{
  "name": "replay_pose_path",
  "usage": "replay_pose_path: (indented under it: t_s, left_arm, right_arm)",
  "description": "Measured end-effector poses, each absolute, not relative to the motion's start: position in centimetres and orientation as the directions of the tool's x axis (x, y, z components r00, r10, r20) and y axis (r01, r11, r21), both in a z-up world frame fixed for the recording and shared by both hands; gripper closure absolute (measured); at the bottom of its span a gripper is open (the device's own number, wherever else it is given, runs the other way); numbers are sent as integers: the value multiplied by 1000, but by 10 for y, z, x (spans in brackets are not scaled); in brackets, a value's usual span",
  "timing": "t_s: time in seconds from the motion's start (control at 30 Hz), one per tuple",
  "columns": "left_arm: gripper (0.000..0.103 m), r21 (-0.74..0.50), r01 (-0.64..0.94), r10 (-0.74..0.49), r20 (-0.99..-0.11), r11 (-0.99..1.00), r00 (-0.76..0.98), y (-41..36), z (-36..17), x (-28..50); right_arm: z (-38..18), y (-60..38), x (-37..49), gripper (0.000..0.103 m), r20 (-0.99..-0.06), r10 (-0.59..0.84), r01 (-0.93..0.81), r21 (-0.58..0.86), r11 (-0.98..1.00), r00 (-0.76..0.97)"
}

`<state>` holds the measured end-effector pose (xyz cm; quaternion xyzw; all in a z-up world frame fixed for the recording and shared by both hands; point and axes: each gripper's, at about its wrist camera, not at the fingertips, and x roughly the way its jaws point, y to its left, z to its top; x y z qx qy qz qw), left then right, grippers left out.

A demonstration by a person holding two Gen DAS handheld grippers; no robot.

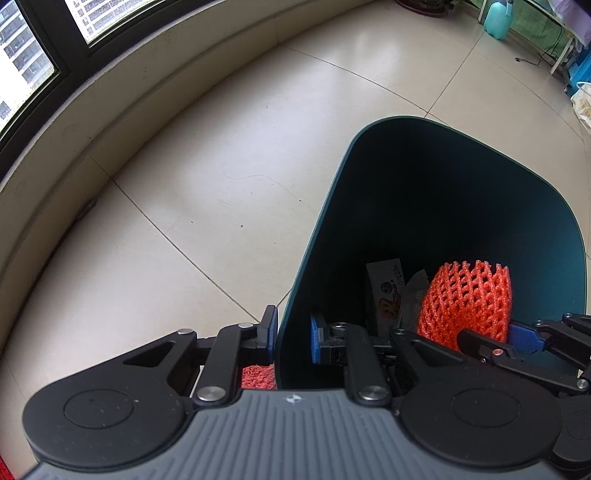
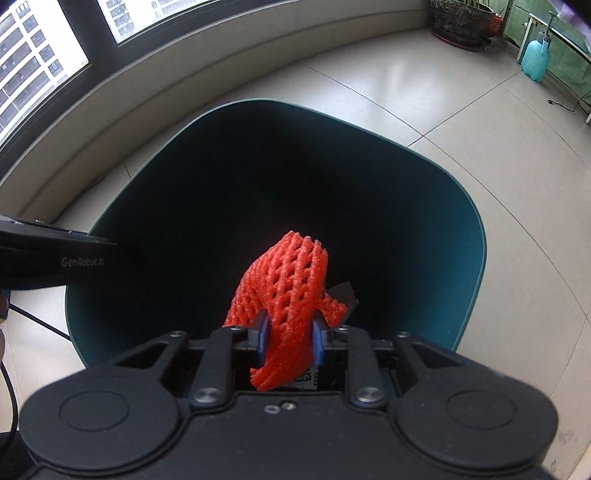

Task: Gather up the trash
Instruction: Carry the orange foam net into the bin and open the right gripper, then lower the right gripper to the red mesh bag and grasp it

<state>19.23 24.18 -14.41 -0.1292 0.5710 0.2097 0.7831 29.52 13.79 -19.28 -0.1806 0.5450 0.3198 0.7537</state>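
Note:
A dark teal trash bin (image 1: 314, 236) stands on the tiled floor; it also shows in the right wrist view (image 2: 469, 236). My left gripper (image 1: 293, 338) straddles the bin's near-left wall, one finger outside and one inside, shut on the wall. My right gripper (image 2: 290, 338) is shut on a red foam fruit net (image 2: 291, 291) and holds it over the bin's mouth. The net (image 1: 467, 299) and the right gripper's fingers (image 1: 524, 338) also show in the left wrist view. A printed wrapper (image 1: 386, 291) and other paper scraps lie inside the bin.
A low beige window ledge (image 1: 122, 107) curves along the left under dark-framed windows. A teal spray bottle (image 2: 535, 59) and a potted plant (image 2: 461, 22) stand at the far right. Another bit of red foam (image 1: 258, 376) shows below the left gripper.

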Motion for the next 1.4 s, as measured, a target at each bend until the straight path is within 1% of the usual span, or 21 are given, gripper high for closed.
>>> replay_pose_path:
  t_s: [0.03,0.23,0.4,0.43,0.5,0.57,0.6,0.63,0.67,0.8,0.87,1.0,1.13,1.2,1.33,1.4]
  left_arm:
    - [86,38,-476,181,-948,879,260,242,-144,192]
    - [86,39,-475,183,-948,879,260,242,-145,192]
    - [86,33,-477,177,-949,879,261,243,-144,192]
    - [86,32,-477,176,-949,878,260,244,-144,192]
    - [86,32,-477,176,-949,878,261,244,-144,192]
    - [86,33,-477,177,-949,878,260,244,-144,192]
    - [86,35,-475,178,-949,879,260,243,-144,192]
    - [86,35,-475,179,-949,879,260,243,-144,192]
    - [86,35,-476,179,-949,879,260,243,-144,192]
    - [86,36,-475,179,-949,879,260,243,-144,192]
    - [86,40,-474,183,-948,880,259,242,-144,192]
    - [86,40,-476,183,-949,879,257,242,-144,193]
    - [86,42,-478,184,-949,877,255,241,-144,193]
    - [86,46,-480,188,-949,876,253,241,-144,194]
    - [86,54,-485,196,-949,873,247,239,-143,195]
    - [86,54,-491,197,-950,870,244,239,-143,196]
  right_arm:
    - [-196,140,296,77,-939,276,-678,69,732,203]
    - [-205,144,307,74,-952,246,-679,59,732,182]
    - [-198,140,314,62,-946,276,-688,86,721,172]
    - [-193,138,315,58,-943,283,-687,90,721,173]
    - [-182,133,318,56,-934,312,-694,108,712,174]
    - [-164,124,320,51,-923,344,-689,135,712,174]
    - [-158,121,321,42,-917,359,-695,145,704,173]
    - [-147,113,318,31,-910,374,-706,147,693,179]
    - [-137,108,317,29,-902,384,-713,139,687,195]
    - [-98,77,320,28,-872,437,-707,165,688,222]
    - [-84,55,321,23,-858,452,-692,173,701,243]
    - [-79,9,323,20,-857,428,-637,163,754,287]
    - [-98,-46,334,16,-872,364,-522,155,839,327]
    - [-113,-78,344,16,-886,306,-428,140,893,348]
    - [-152,-126,365,15,-925,188,-260,102,960,332]
    - [-174,-142,374,15,-943,124,-207,61,976,308]
